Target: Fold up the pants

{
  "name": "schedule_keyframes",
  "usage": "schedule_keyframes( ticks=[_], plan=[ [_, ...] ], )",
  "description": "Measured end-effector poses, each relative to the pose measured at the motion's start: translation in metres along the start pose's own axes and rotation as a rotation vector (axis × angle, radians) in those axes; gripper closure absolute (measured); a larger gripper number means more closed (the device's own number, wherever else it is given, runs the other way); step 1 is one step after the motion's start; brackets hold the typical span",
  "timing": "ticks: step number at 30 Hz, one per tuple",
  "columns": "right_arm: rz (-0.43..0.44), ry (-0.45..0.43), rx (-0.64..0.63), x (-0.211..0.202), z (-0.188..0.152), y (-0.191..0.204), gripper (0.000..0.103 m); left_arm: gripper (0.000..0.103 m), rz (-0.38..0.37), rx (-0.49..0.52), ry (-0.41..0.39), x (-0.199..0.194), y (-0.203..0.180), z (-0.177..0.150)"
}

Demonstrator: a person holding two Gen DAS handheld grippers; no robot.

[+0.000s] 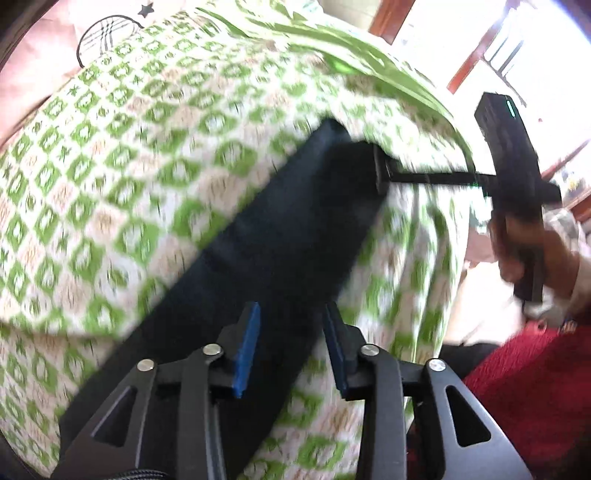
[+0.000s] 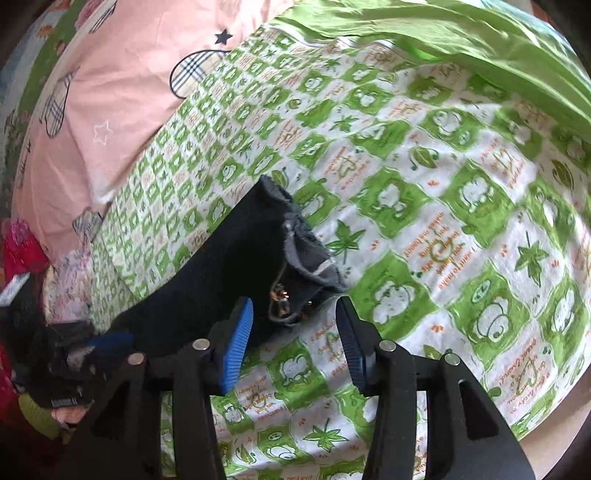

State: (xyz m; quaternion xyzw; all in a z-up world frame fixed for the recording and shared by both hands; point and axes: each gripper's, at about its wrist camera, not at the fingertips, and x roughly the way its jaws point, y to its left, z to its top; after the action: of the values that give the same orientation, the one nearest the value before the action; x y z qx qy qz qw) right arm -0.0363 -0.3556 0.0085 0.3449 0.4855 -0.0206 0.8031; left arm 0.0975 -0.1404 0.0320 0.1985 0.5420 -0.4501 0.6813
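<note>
The dark navy pants (image 1: 266,243) lie as a long narrow strip on the green-and-white patterned bedsheet (image 1: 122,177). My left gripper (image 1: 291,321) is open just above the strip's near part. In the right wrist view the pants' waist end (image 2: 236,273), with grey lining and a metal clasp, lies on the sheet (image 2: 443,221). My right gripper (image 2: 295,317) is open, its blue pads on either side of the waist's near edge, holding nothing. The right gripper also shows in the left wrist view (image 1: 380,168) at the far end of the pants.
A pink pillow (image 2: 110,110) with star and plaid prints lies at the far left of the bed. A plain green cloth (image 2: 461,33) lies bunched at the far edge. A red fabric (image 1: 532,387) sits off the bed at the lower right.
</note>
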Motion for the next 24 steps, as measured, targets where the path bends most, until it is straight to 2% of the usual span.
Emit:
schedule_keyframes(
  ticks=[4, 10, 13, 15, 17, 18, 19, 20, 22, 24],
  plan=[
    [0.043, 0.001, 0.02, 0.006, 0.0, -0.006, 0.055, 0.058, -0.015, -0.029, 0.0, 0.019, 0.007, 0.048],
    [0.11, -0.007, 0.053, 0.018, -0.003, -0.014, 0.055, 0.048, -0.07, -0.021, 0.076, 0.065, 0.009, 0.109],
    [0.147, -0.022, 0.054, 0.02, -0.004, -0.017, 0.055, 0.048, -0.108, -0.009, 0.131, 0.091, 0.002, 0.128],
    [0.158, -0.031, 0.039, 0.022, -0.005, -0.016, 0.061, 0.048, -0.141, 0.015, 0.169, 0.109, -0.005, 0.138],
    [0.156, -0.012, 0.024, 0.028, -0.003, -0.017, 0.089, 0.049, -0.138, 0.03, 0.199, 0.123, -0.011, 0.143],
    [0.164, -0.011, 0.033, 0.029, -0.002, -0.02, 0.089, 0.049, -0.137, 0.038, 0.213, 0.131, -0.014, 0.145],
    [0.174, -0.021, 0.042, 0.028, 0.0, -0.023, 0.09, 0.053, -0.137, 0.042, 0.21, 0.133, -0.016, 0.147],
    [0.176, -0.028, 0.044, 0.026, 0.002, -0.024, 0.091, 0.068, -0.145, 0.047, 0.201, 0.134, -0.017, 0.149],
    [0.184, -0.051, 0.043, 0.018, 0.008, -0.028, 0.092, 0.091, -0.184, 0.034, 0.187, 0.131, -0.02, 0.156],
    [0.195, -0.063, 0.053, 0.012, 0.015, -0.033, 0.092, 0.092, -0.19, 0.034, 0.16, 0.125, -0.024, 0.164]
  ],
)
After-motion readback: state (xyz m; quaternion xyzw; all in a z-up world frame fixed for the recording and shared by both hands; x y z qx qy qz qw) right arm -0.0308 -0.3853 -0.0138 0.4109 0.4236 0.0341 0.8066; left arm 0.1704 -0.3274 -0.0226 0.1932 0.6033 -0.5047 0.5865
